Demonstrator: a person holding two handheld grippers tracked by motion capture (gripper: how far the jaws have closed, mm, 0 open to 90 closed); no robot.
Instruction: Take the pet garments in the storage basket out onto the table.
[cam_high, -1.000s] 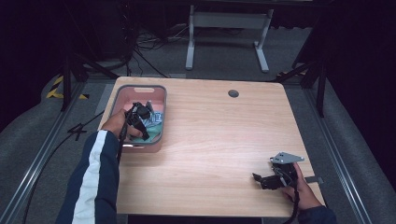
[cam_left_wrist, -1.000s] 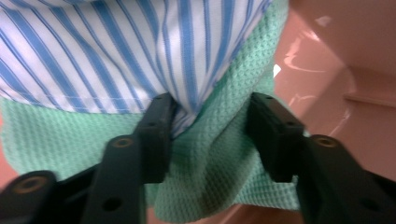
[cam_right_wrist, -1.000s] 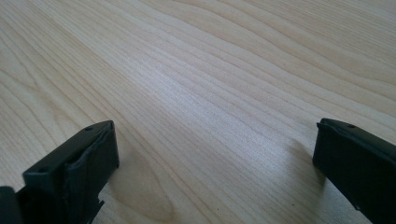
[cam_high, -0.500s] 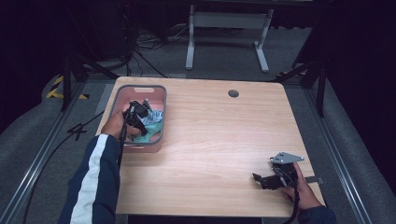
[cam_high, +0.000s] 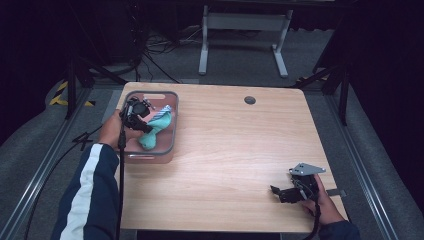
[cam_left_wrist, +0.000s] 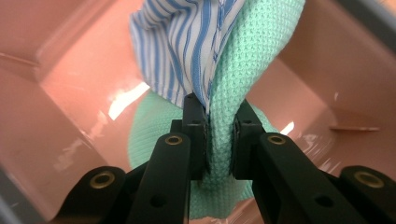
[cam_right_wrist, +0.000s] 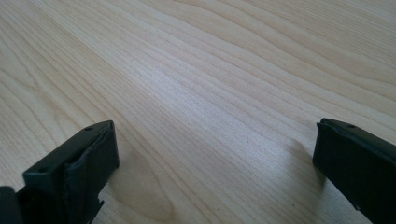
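- Sitting at the left of the high view, the pink bin (cam_high: 131, 150) lay along the left edge of the wooden table (cam_high: 230, 165), its near end partly behind a sleeve.
- Inside it, the left gripper (cam_high: 145, 125) was clenched on a green waffle cloth (cam_high: 152, 135); in the left gripper view the pads pinched a fold of that cloth (cam_left_wrist: 219, 140), with a blue striped cloth (cam_left_wrist: 182, 42) pressed against the left pad and hanging above.
- Both cloths rose from the bin floor, the green one's lower end still resting there, the pink walls (cam_left_wrist: 60, 84) close on either side.
- Centre of the high view: bare wood, wide open room between the bin and the far hand, with a dark round grommet (cam_high: 250, 100) near the back edge.
- Lower right of the high view, the right gripper (cam_high: 280, 192) rested near the table's front-right corner, released; in the right gripper view its jaws stood wide apart over bare wood (cam_right_wrist: 210, 93) with nothing between them.
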